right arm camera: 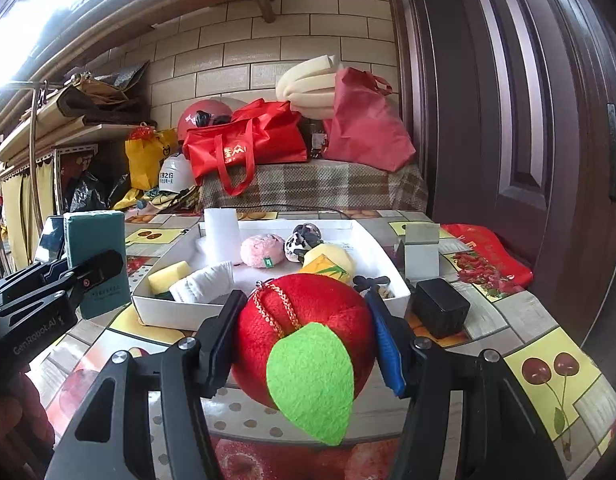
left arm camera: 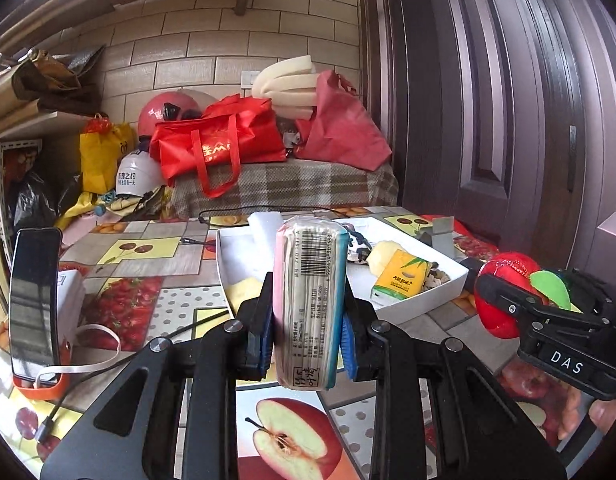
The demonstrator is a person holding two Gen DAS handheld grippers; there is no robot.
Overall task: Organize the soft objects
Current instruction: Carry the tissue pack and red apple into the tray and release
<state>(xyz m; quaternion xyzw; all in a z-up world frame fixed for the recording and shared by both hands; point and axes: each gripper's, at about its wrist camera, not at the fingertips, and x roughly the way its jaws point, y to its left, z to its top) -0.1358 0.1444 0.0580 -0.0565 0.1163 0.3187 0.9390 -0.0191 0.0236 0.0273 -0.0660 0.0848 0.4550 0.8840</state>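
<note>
A table [right arm camera: 547, 344] under a glossy cloth printed with apples, cherries and strawberries stands by a dark wooden door [left arm camera: 507, 100], with a tiled wall behind. Beyond it, a plaid-covered bench [right arm camera: 315, 184] carries red bags and white foam.

The left gripper [left arm camera: 308, 330] pinches a tissue pack [left arm camera: 308, 300] upright between its 2 blue-padded fingers [left arm camera: 349, 340], the pack rising past the tips. Just ahead of the fingers sits a white tray [left arm camera: 419, 300] holding a yellow tissue packet [left arm camera: 399, 280], among other things.

The right gripper [right arm camera: 304, 332] clamps a red plush apple [right arm camera: 308, 332] with a green felt leaf and gold cord, squeezed between both pads just short of the tray's near wall [right arm camera: 228, 316]. Inside the tray lie a pink plush [right arm camera: 264, 250], a cow-patterned toy [right arm camera: 302, 242], a yellow sponge [right arm camera: 168, 276] and a white cloth [right arm camera: 204, 280].

A phone [left arm camera: 34, 304] stands on an orange holder left of the left fingers. A black box [right arm camera: 439, 308] sits right of the right fingers.

The pack shows a barcode and small Chinese print. The right gripper's body reads "DAS", the left's "GenRobot.AI".
</note>
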